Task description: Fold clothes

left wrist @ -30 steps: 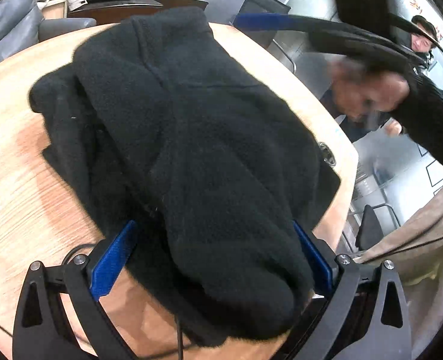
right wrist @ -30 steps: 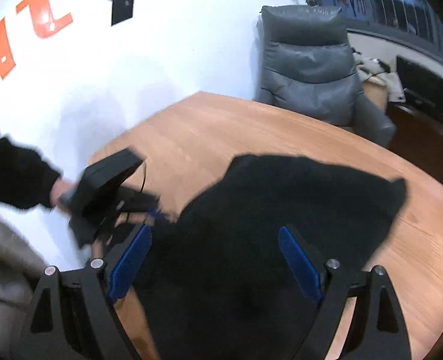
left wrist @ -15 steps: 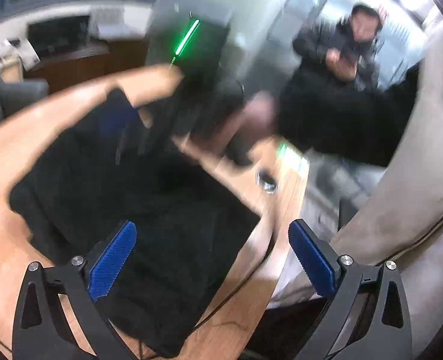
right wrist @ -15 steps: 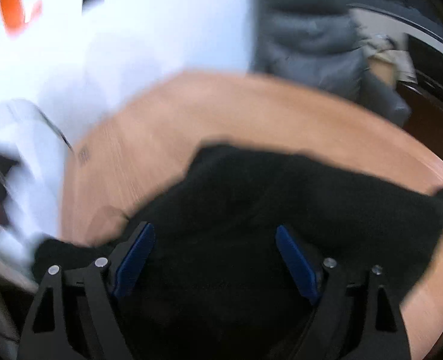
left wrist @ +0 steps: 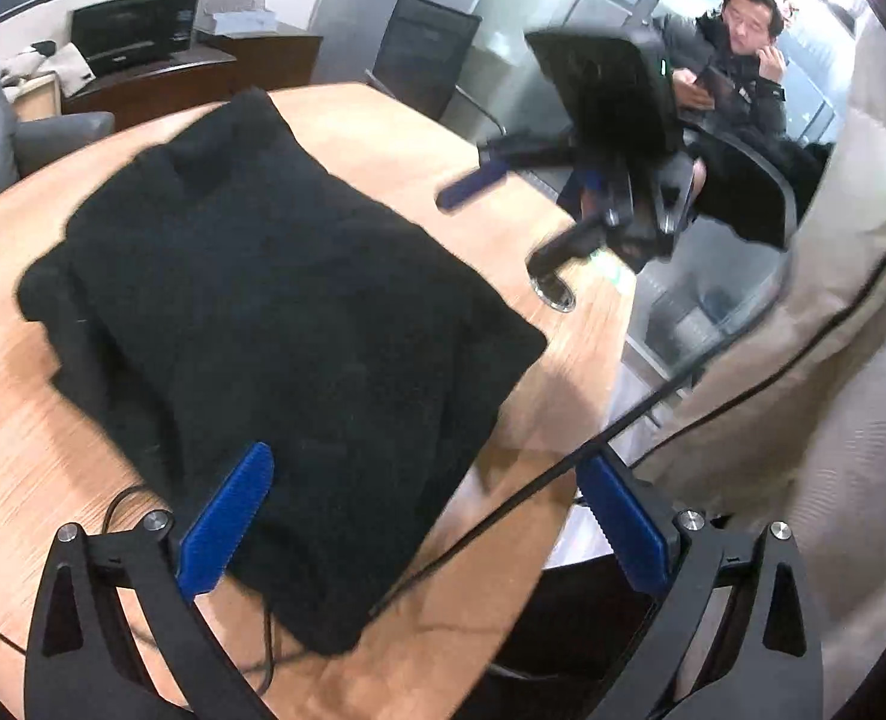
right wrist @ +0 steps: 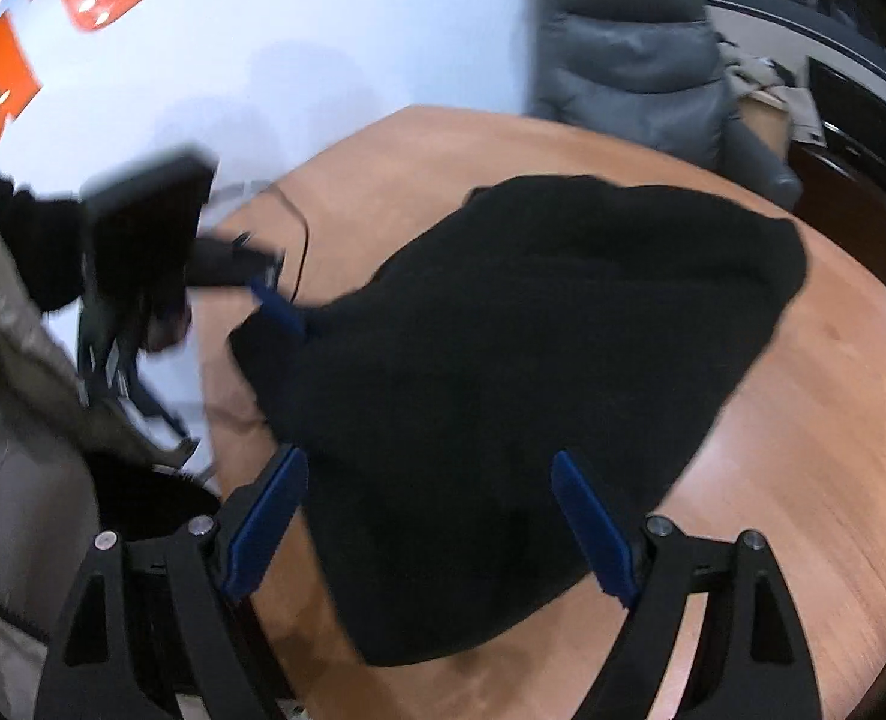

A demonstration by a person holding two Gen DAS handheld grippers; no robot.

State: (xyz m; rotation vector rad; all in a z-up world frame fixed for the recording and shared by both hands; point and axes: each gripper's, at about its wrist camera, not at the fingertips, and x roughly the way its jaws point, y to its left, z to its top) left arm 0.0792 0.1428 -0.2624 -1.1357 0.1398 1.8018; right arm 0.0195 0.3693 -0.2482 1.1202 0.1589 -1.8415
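A black fleece garment (left wrist: 275, 312) lies folded in a thick bundle on the round wooden table (left wrist: 41, 480). It also shows in the right wrist view (right wrist: 532, 360). My left gripper (left wrist: 425, 516) is open and empty, above the garment's near edge. My right gripper (right wrist: 431, 516) is open and empty, above the garment's near end. The right gripper also shows in the left wrist view (left wrist: 502, 216), off the table's far right edge. The left gripper shows in the right wrist view (right wrist: 263, 294) beside the garment's left corner.
A thin black cable (left wrist: 269, 630) runs under the garment's near edge. A round grommet (left wrist: 553, 291) sits in the table near its right edge. A grey armchair (right wrist: 628, 54) stands behind the table. A seated man (left wrist: 736, 66) is at the far right.
Both grippers have let go of the garment and pulled back. The sleeve that hung in the left gripper now lies flat on the bundle. The right gripper has moved away to the right.
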